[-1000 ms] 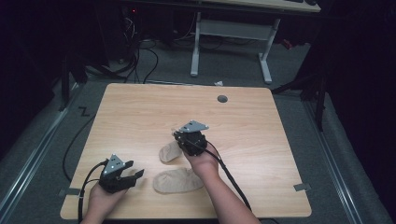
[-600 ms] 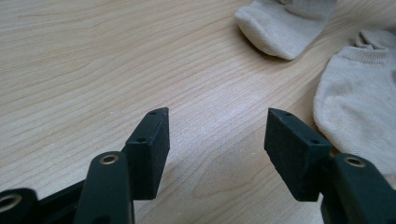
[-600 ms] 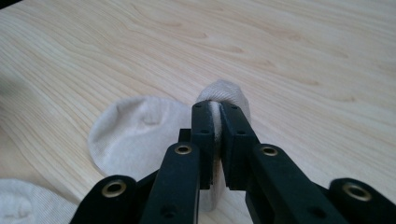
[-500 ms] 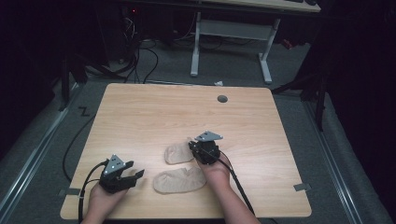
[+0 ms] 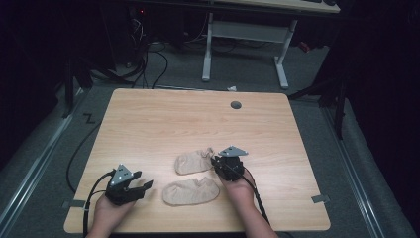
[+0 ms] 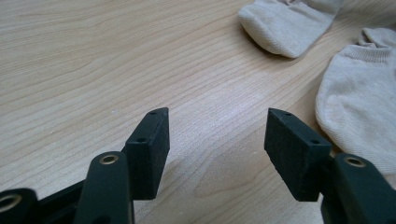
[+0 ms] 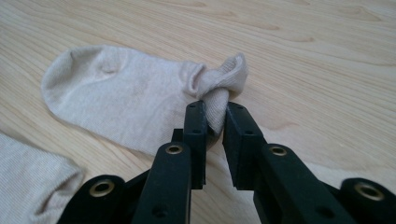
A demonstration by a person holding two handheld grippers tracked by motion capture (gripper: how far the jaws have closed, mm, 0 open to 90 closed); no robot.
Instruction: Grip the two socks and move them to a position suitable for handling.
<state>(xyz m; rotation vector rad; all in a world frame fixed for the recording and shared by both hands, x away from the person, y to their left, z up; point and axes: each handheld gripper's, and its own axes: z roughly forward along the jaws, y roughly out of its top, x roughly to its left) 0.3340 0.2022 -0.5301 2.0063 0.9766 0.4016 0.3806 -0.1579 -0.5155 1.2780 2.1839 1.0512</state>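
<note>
dark floor with loose cables and a white-legged desk lies beyond the pale wooden worktop (image 5: 163, 119), which has a round grey grommet (image 5: 236, 104) near its far edge. two beige ankle socks lie between the tools. the farther sock (image 5: 193, 161) runs with its long axis roughly across the worktop, toe pointing away from the right tool (image 5: 214, 162) and its bunched cuff at that tool's tips. the right gripper view gives what the high view cannot: the right tool (image 7: 215, 122) is nearly closed and pinches a twisted fold of that cuff (image 7: 219, 88) between its jaws, while the rest of the sock (image 7: 121, 98) lies flat, soft knit, slightly creased. the nearer sock (image 5: 190, 191) lies just beside the first, long axis also across, its end toward the left tool (image 5: 147, 185) but apart from it. the left gripper view shows the left tool (image 6: 217, 133) wide open over bare wood, gripping nothing, the nearer sock (image 6: 359, 107) just off its right jaw and the farther sock's rounded toe (image 6: 289, 25) ahead.
</note>
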